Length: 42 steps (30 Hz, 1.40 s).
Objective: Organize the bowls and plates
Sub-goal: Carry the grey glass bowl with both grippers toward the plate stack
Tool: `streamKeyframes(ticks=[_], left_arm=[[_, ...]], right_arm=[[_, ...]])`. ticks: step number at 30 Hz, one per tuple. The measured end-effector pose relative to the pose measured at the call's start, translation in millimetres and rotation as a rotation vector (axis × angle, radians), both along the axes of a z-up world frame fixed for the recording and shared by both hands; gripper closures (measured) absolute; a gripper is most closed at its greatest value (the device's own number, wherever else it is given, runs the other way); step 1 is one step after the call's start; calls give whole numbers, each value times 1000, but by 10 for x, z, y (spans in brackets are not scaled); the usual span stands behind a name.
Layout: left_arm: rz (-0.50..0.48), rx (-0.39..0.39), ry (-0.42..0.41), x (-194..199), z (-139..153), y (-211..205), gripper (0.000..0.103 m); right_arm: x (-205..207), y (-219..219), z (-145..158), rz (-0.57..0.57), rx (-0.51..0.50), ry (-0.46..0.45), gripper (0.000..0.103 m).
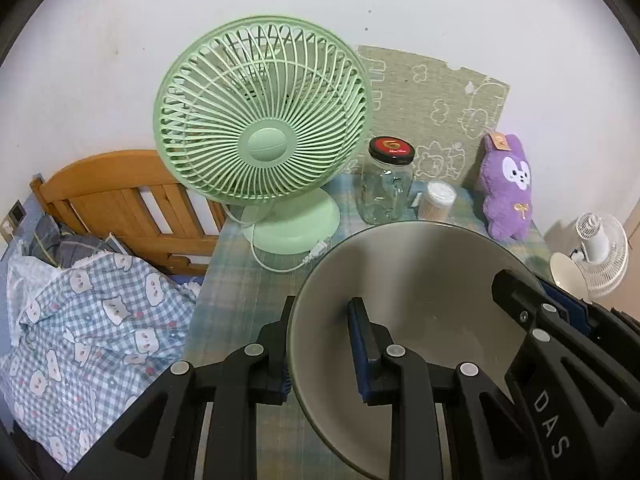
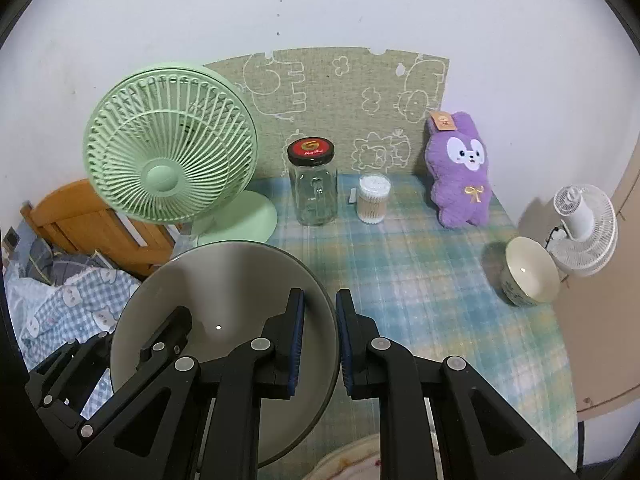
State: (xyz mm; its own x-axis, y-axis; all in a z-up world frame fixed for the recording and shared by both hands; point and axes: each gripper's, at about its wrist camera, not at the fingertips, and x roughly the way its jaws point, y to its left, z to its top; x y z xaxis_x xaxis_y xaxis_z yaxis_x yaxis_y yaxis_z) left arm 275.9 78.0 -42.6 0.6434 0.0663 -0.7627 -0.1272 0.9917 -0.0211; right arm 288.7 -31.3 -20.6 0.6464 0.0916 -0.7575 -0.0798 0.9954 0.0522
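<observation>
A large grey plate (image 1: 416,280) (image 2: 224,292) hangs above the checked tablecloth, held at two opposite rims. My left gripper (image 1: 322,312) is shut on its left rim, one pad inside the dish and one outside. My right gripper (image 2: 320,300) is shut on the right rim in the same way. Each gripper shows in the other's view, the right gripper (image 1: 516,292) at the far rim and the left gripper (image 2: 168,332) likewise. A small cream bowl (image 2: 528,272) (image 1: 568,276) stands on the cloth at the right edge. Part of a patterned plate (image 2: 352,460) shows at the bottom of the right wrist view.
A green fan (image 2: 168,148), a glass jar with a black lid (image 2: 314,184), a tub of cotton swabs (image 2: 373,200) and a purple plush toy (image 2: 460,172) stand along the back. A white fan (image 2: 580,224) sits off the right edge. A bed with a wooden headboard (image 1: 120,208) lies left.
</observation>
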Motion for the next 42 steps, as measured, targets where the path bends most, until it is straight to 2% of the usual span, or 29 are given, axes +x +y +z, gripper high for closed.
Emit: streamKeyframes(ticks=[8,19,30,42], left_arm=[[-23,5,-8,-399,111,-20,81],[-50,4,-10,-820,96,13,81],[-68,4,15,-1115,-123,59,81],[-68,-7,77,-1352,-488,178,81]], right_arm=[[-445,10,105,-7,-14,-11,84],[-914,57,94,-29,-18,-15,84],[-1256,105,-170,-40,-16,7,84],[-1497,233,-574,-34,-19,61,84]])
